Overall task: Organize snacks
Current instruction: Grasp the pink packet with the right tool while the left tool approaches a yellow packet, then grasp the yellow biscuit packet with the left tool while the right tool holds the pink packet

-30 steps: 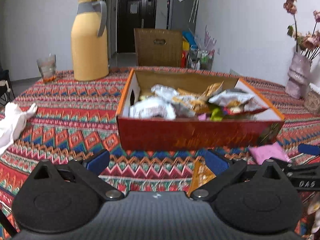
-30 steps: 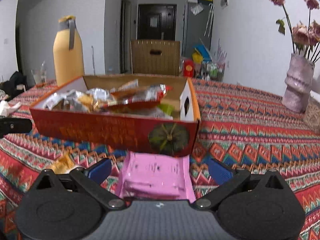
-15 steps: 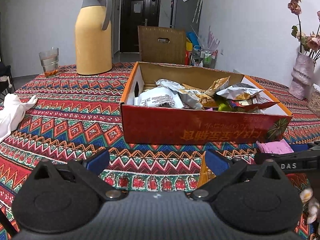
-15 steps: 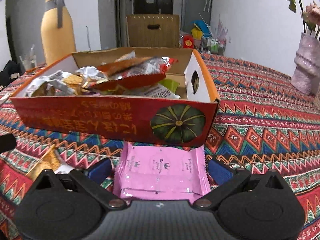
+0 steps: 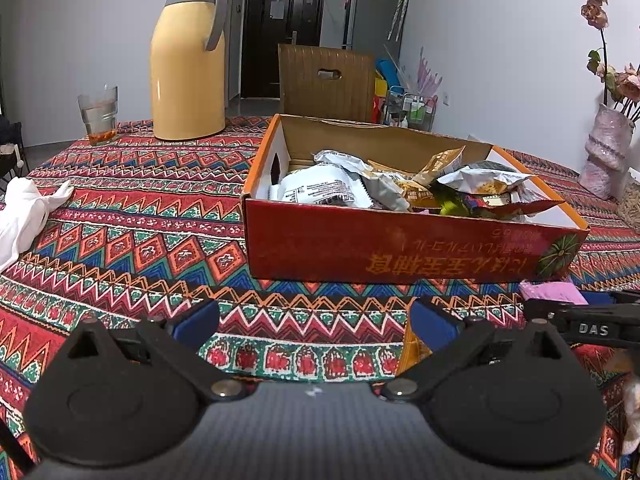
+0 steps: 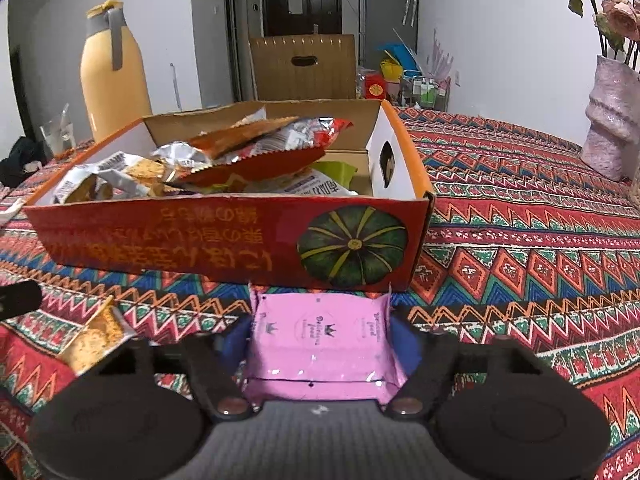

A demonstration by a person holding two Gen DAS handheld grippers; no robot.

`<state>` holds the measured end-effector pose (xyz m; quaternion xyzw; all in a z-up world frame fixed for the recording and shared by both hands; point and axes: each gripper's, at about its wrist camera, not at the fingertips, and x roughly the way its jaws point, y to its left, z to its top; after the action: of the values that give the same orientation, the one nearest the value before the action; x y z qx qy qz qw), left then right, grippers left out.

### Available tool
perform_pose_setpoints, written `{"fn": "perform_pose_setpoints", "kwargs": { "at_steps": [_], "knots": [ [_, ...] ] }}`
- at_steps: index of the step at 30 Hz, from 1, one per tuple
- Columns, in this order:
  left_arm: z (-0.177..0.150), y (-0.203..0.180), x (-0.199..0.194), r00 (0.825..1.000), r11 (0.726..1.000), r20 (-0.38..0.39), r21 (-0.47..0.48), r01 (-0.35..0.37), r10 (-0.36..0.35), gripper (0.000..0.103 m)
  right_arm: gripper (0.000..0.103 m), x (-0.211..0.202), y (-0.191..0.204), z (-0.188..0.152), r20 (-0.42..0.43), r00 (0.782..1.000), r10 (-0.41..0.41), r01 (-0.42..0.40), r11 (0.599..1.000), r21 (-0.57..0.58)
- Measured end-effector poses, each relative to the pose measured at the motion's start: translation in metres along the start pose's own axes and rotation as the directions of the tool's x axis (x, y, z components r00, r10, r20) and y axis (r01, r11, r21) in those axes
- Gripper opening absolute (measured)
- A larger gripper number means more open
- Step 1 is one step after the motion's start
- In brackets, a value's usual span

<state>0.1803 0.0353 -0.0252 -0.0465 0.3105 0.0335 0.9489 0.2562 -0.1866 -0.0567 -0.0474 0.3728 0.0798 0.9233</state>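
Right tongs (image 6: 320, 336) – jaws just been closing, blue pads now pressing both sides of pink snack packet (image 6: 320, 340), which lies flat on patterned surface (image 6: 520, 248) just in front of red snack box (image 6: 224, 236). Box holds heap of mixed wrappers. Left tongs (image 5: 314, 320) wide apart, nothing between pads – only cloth below. Cracker packet (image 6: 94, 338) on surface left of pink packet, beside left tongs' right finger. Yellow jug (image 5: 188, 64) and glass (image 5: 99, 114) behind box.
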Motion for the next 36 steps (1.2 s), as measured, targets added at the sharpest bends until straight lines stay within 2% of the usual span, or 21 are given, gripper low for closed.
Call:
{"fn": "perform_pose_setpoints", "kwargs": {
  "at_steps": [4,10,18,26,36],
  "knots": [
    [0.000,0.000,0.001,1.000,1.000,-0.002,-0.003,-0.002,0.002,0.103,0.064,-0.012,-0.004,-0.005,0.036,0.999,0.023,-0.024,0.999,0.029],
    [0.002,-0.001,0.004,1.000,1.000,-0.031,-0.003,-0.004,0.004,0.103,0.064,-0.032,-0.012,-0.013,0.123,0.992,0.012,-0.022,0.997,0.074],
    [0.010,-0.026,0.002,0.996,0.997,-0.082,0.070,0.027,-0.022,0.103,0.065,-0.054,-0.016,-0.025,0.247,0.969,-0.023,0.003,0.997,0.082],
    [0.010,-0.064,0.014,0.983,0.992,-0.175,0.103,0.078,-0.059,0.103,0.065,-0.058,-0.020,-0.031,0.276,0.961,-0.025,-0.003,0.995,0.100],
    [0.000,-0.088,0.032,0.969,0.992,-0.244,0.107,0.073,-0.045,0.103,0.065,-0.058,-0.023,-0.033,0.281,0.960,-0.023,-0.011,0.993,0.116]
  ]
}}
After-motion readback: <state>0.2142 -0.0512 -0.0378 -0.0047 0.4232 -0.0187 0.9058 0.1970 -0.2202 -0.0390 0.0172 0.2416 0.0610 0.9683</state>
